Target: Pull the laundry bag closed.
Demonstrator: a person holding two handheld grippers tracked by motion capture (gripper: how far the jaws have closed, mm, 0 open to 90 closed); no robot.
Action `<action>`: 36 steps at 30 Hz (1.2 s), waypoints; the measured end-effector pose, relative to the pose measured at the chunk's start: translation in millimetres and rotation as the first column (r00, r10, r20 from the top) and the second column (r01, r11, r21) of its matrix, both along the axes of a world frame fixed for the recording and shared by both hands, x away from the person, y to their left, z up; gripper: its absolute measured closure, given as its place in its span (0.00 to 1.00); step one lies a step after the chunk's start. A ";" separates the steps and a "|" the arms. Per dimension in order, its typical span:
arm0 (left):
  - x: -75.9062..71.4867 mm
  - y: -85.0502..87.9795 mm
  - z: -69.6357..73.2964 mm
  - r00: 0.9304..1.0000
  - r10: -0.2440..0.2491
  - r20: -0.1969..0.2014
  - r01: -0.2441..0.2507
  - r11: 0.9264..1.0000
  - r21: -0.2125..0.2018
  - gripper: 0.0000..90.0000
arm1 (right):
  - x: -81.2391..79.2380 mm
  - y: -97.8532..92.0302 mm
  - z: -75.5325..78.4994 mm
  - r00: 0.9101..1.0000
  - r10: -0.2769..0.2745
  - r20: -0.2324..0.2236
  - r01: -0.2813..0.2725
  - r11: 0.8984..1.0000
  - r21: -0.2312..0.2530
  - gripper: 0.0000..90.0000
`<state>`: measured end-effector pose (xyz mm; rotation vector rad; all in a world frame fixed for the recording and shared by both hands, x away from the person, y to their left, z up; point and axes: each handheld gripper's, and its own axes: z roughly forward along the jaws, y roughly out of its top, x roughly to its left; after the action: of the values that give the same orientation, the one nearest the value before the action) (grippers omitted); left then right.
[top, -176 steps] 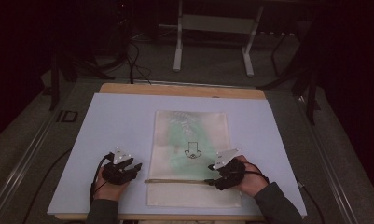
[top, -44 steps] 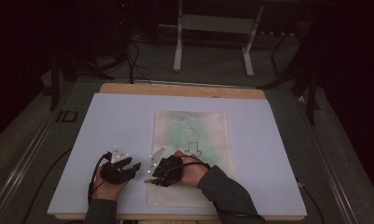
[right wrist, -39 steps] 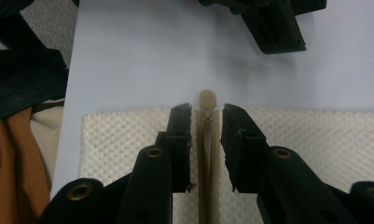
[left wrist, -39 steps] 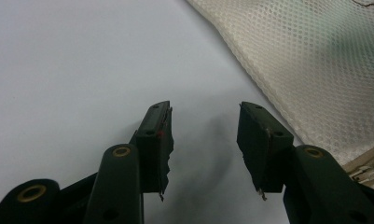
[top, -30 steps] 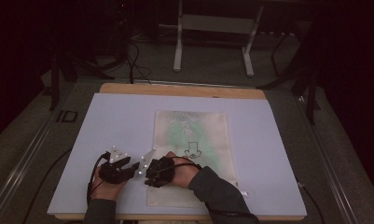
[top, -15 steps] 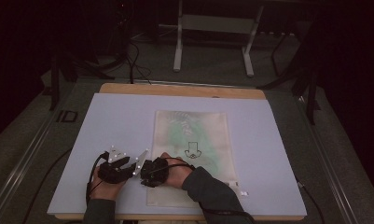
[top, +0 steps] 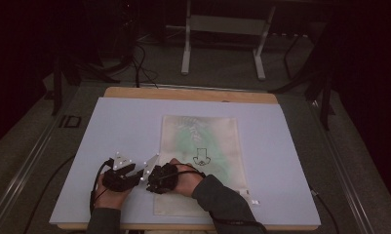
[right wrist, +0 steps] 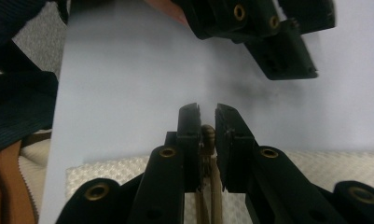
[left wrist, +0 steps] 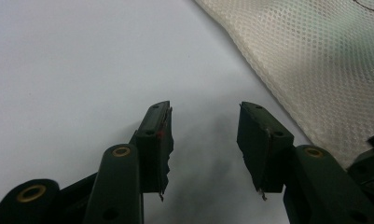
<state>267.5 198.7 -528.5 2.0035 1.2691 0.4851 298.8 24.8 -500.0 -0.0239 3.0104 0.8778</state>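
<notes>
A pale mesh bag (top: pixel 203 141) with a green tint and a small black drawing lies flat on the lilac mat (top: pixel 110 126). My right gripper (top: pixel 149 181) is at the bag's near left corner, pointing left. Its jaws have just been closing and are shut on the brass zipper pull (right wrist: pixel 208 135), which shows between them in the right gripper view (right wrist: pixel 207 108) above the mesh (right wrist: pixel 110 172). My left gripper (top: pixel 130 169) rests on the mat just left of it, open and holding nothing (left wrist: pixel 204 109). The bag's edge (left wrist: pixel 324 60) runs past on its right.
The mat covers a wooden table whose bare far edge (top: pixel 183 92) shows. Behind the table, on the dark floor, stands a metal frame (top: pixel 222 44) among cables. A small white tag (top: pixel 254 201) lies by the bag's near right corner.
My right gripper has slid left along the bag's near edge, from its right end to its left corner, and now sits beside the left gripper. The left hand has stayed put.
</notes>
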 end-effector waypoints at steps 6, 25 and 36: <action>-0.1 -0.4 -0.1 1.000 -0.001 0.000 0.001 1.000 0.002 0.60 | 0.0 -11.4 5.1 1.000 -0.011 -0.003 0.011 1.000 0.026 0.90; -2.0 -4.3 0.3 1.000 -0.025 -0.008 0.025 1.000 -0.002 0.61 | 4.9 -30.5 -10.7 0.998 -0.031 -0.056 0.029 0.999 -0.019 0.90; -7.2 -14.0 2.1 0.992 -0.125 -0.027 0.123 0.991 -0.044 0.84 | 3.6 -33.9 -14.8 0.998 -0.033 -0.051 0.033 0.999 -0.014 0.91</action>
<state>260.3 184.7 -526.3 2.0460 1.1546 0.3672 302.4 -9.1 -514.8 0.0486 3.0539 0.8690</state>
